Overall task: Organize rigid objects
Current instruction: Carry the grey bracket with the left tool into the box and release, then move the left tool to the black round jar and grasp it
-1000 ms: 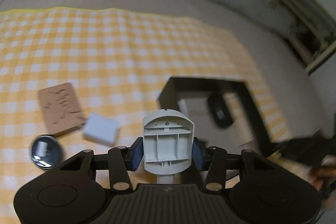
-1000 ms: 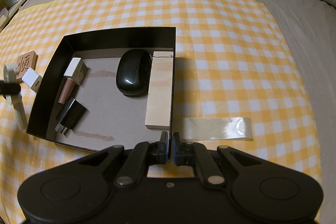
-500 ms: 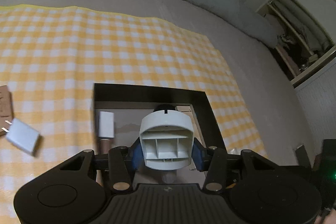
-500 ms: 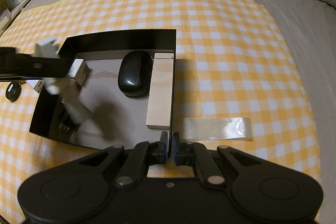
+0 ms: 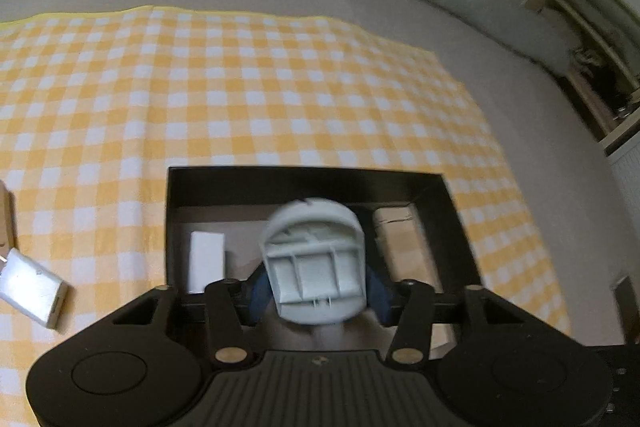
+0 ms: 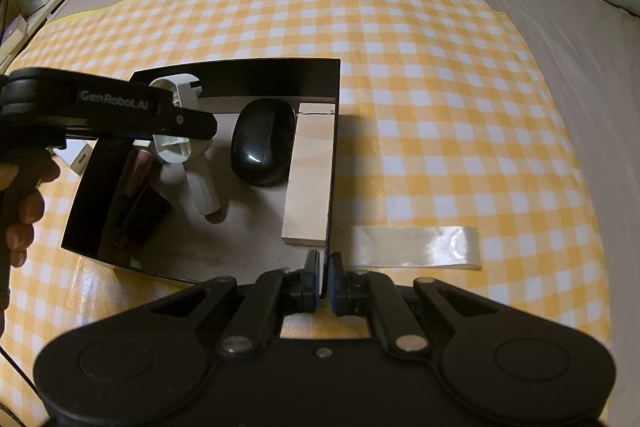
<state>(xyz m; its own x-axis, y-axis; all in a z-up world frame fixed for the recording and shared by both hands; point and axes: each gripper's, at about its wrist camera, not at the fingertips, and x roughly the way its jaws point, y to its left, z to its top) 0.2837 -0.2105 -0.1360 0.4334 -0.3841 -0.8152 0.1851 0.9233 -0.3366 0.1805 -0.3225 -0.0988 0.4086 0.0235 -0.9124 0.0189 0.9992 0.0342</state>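
The left gripper (image 5: pixel 316 291) is clamped on a pale grey plastic tool with a ribbed, rounded head and a straight handle (image 5: pixel 316 267). A second ago it held that tool over the open cloth, beside the black shallow cardboard box (image 5: pixel 452 211); now it hangs over the box's interior. In the right wrist view the tool's handle (image 6: pixel 202 193) slants down toward the brown box floor, its tip close to the floor or on it. I judge the placing step nearly done, with only the release left.

The right gripper (image 6: pixel 324 277) is closed with nothing visible between its pads, poised at the box's near right corner, as it was a second ago.

Inside the box, from that near corner going back, a pale wooden block (image 6: pixel 310 175) lies along the right wall and a glossy black oval computer mouse (image 6: pixel 262 143) lies just left of it. Left of the box on the yellow-and-white checked cloth (image 6: pixel 420 75) lies a white plug adapter (image 5: pixel 32 291), not yet put away. A clear strip of tape (image 6: pixel 412 247) lies right of the box.

Hard to read: the left gripper's body hides the box's far left part. A brownish tube (image 6: pixel 138 171) and a dark shape near the left wall are in shadow. The tool is motion-blurred in the left view, and actual contact with the floor cannot be told.
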